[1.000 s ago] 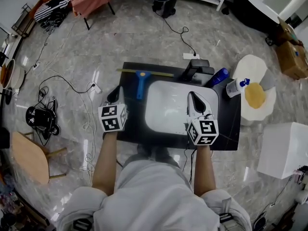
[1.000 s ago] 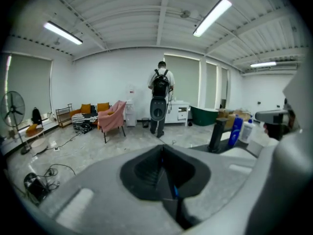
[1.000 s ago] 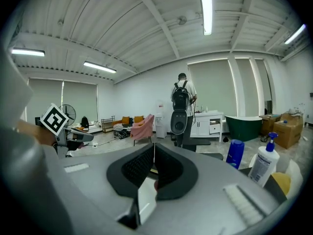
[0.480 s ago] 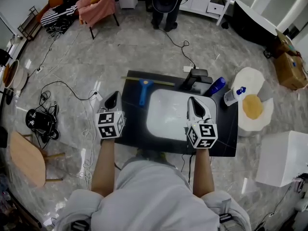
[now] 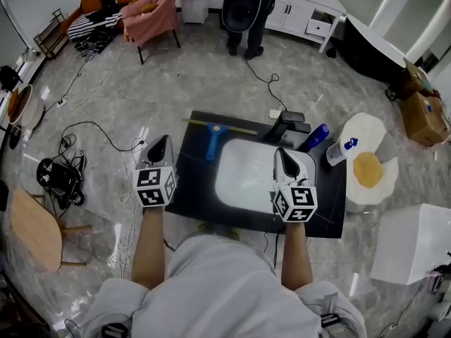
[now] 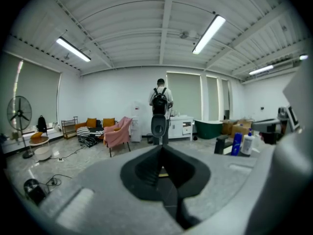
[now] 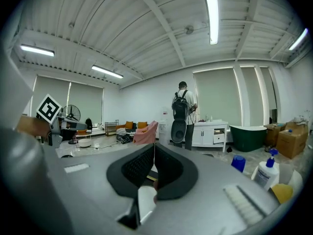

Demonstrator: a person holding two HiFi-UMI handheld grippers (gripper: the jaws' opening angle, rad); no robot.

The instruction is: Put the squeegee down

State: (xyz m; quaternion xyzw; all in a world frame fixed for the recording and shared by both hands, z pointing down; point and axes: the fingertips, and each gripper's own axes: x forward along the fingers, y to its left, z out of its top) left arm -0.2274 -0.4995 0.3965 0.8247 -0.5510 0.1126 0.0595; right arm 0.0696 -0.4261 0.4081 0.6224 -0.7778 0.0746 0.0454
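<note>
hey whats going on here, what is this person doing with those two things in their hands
A person stands at a black table with a gripping tool in each hand. The blue-handled squeegee lies flat at the table's far left, beside a white basin, and neither tool touches it. The left tool is shut and empty, just off the table's left edge. The right tool is also shut and empty, above the basin's right side. The squeegee looks already put down.

Your head camera looks steeply down onto the worktop [image 5: 194, 167]. The cameras on your left gripper [image 5: 161, 141] and right gripper [image 5: 281, 152] face level, past their jaws, toward the backpacked person [image 6: 160, 102], whom all three views share.
</note>
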